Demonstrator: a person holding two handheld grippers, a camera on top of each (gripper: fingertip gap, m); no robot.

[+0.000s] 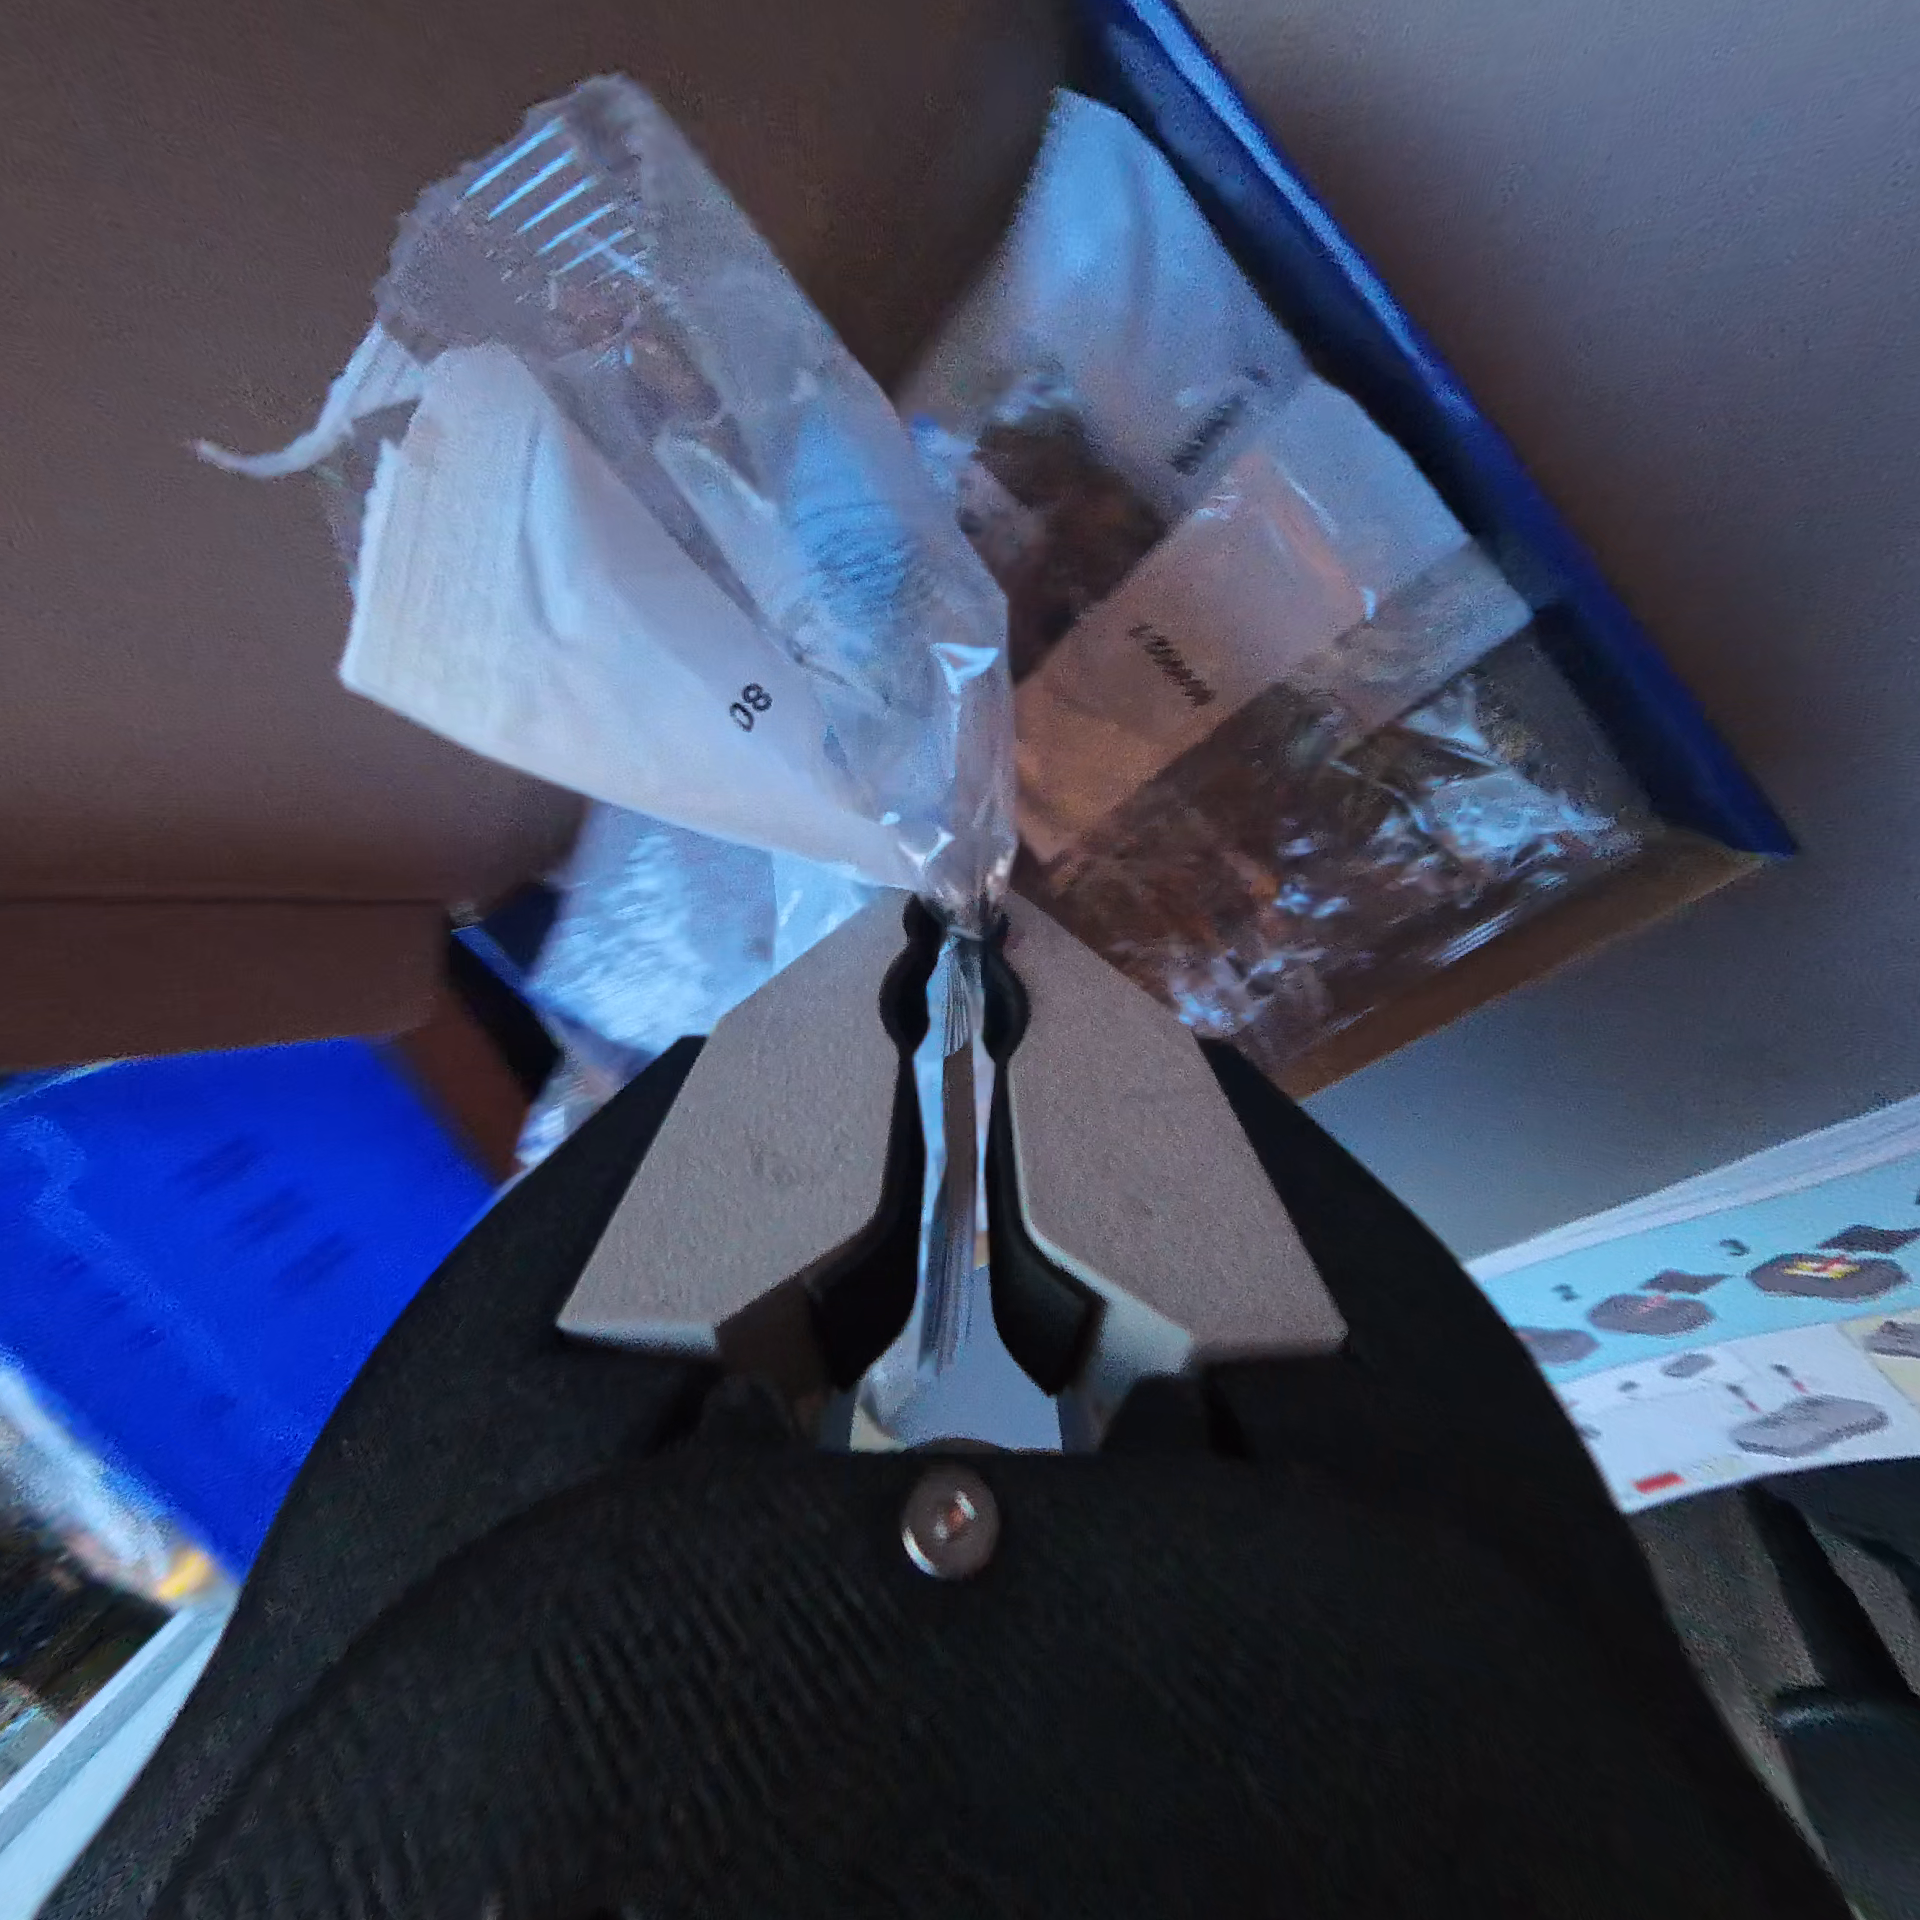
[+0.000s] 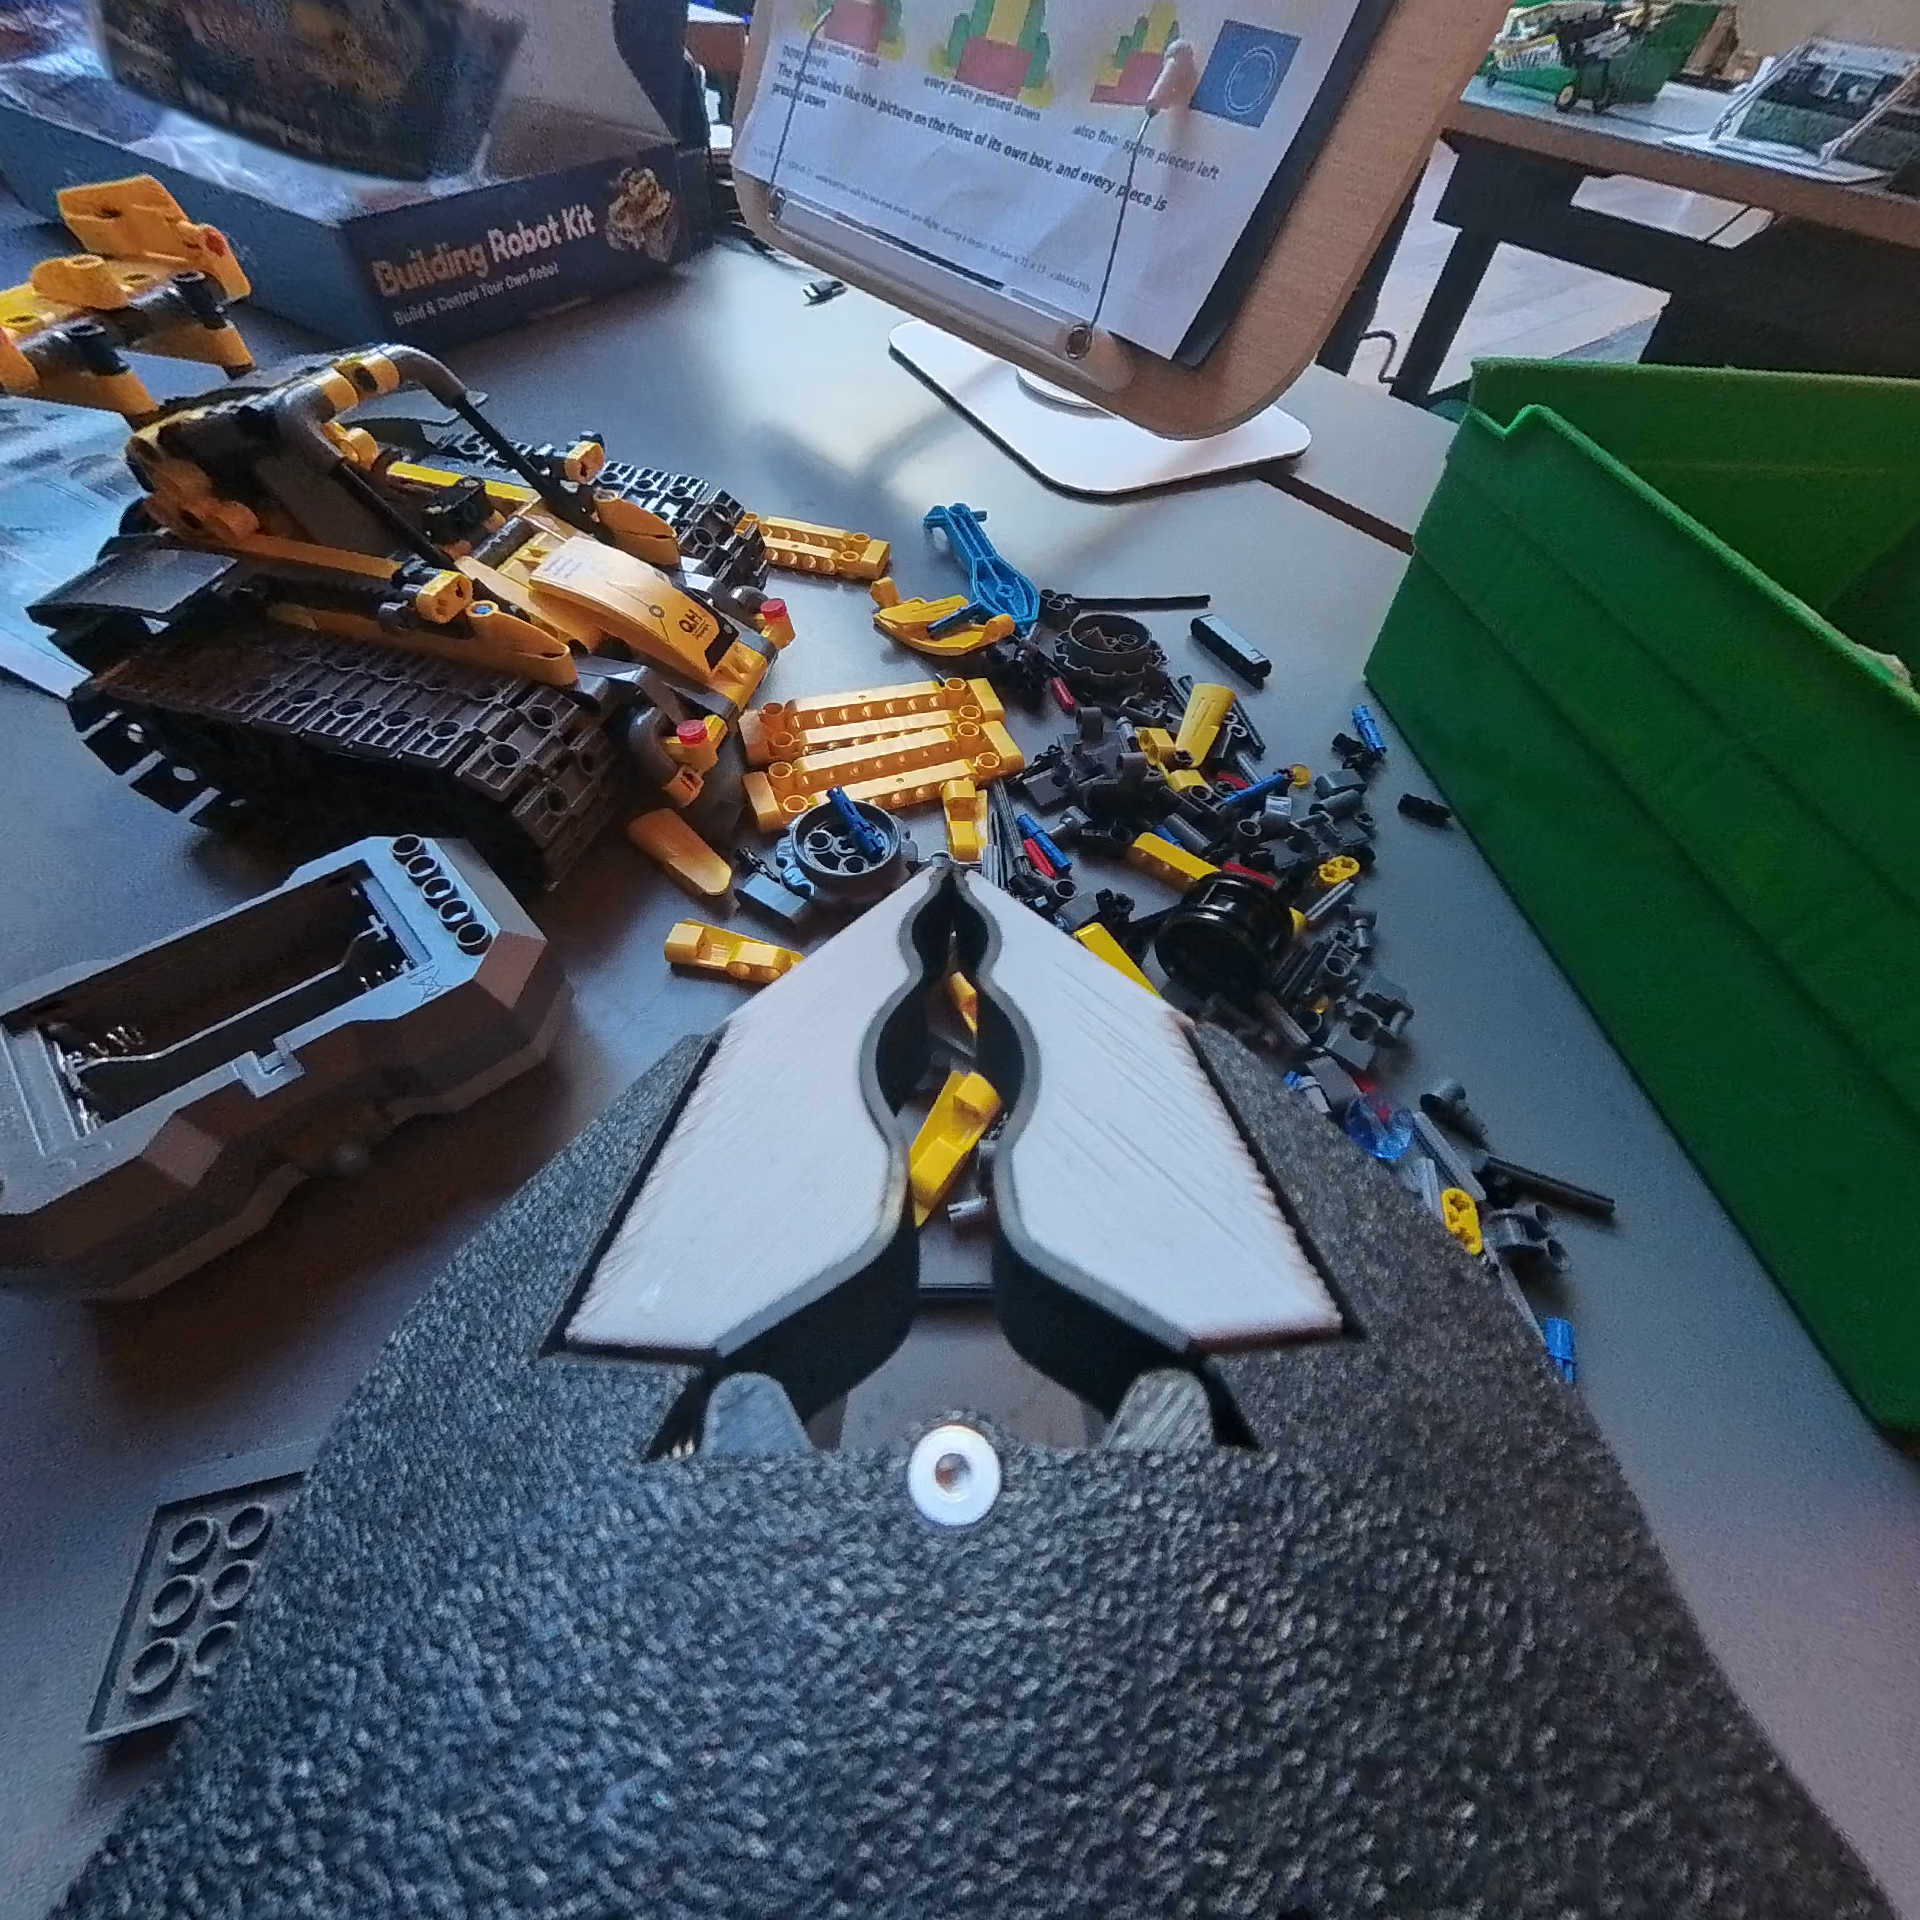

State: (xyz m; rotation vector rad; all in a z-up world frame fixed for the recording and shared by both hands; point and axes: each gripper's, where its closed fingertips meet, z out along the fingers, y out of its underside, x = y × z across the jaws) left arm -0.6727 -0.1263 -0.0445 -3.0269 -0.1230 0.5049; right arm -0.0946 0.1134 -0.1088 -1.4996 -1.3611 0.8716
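In the left wrist view my left gripper (image 1: 956, 925) is shut on the bunched neck of a clear plastic bag (image 1: 665, 499) with a white label, held up in the air; film runs down between the fingers. Behind the bag lies an open blue-edged box (image 1: 1403, 343) with more clear bags (image 1: 1299, 675) in it. In the right wrist view my right gripper (image 2: 948, 883) is shut with its tips together, just above a heap of loose yellow, black and blue building pieces (image 2: 1195, 790) on the dark table. I cannot make out anything held in it.
A yellow and black tracked model (image 2: 416, 623) stands at the left, with a dark battery housing (image 2: 239, 1039) in front of it. A green bin (image 2: 1662, 779) stands at the right. A sheet on a stand (image 2: 1091, 208) and a kit box (image 2: 468, 249) are behind. An instruction booklet (image 1: 1714, 1330) lies at the right. My hands' fingertips stand some 65 cm from each other.
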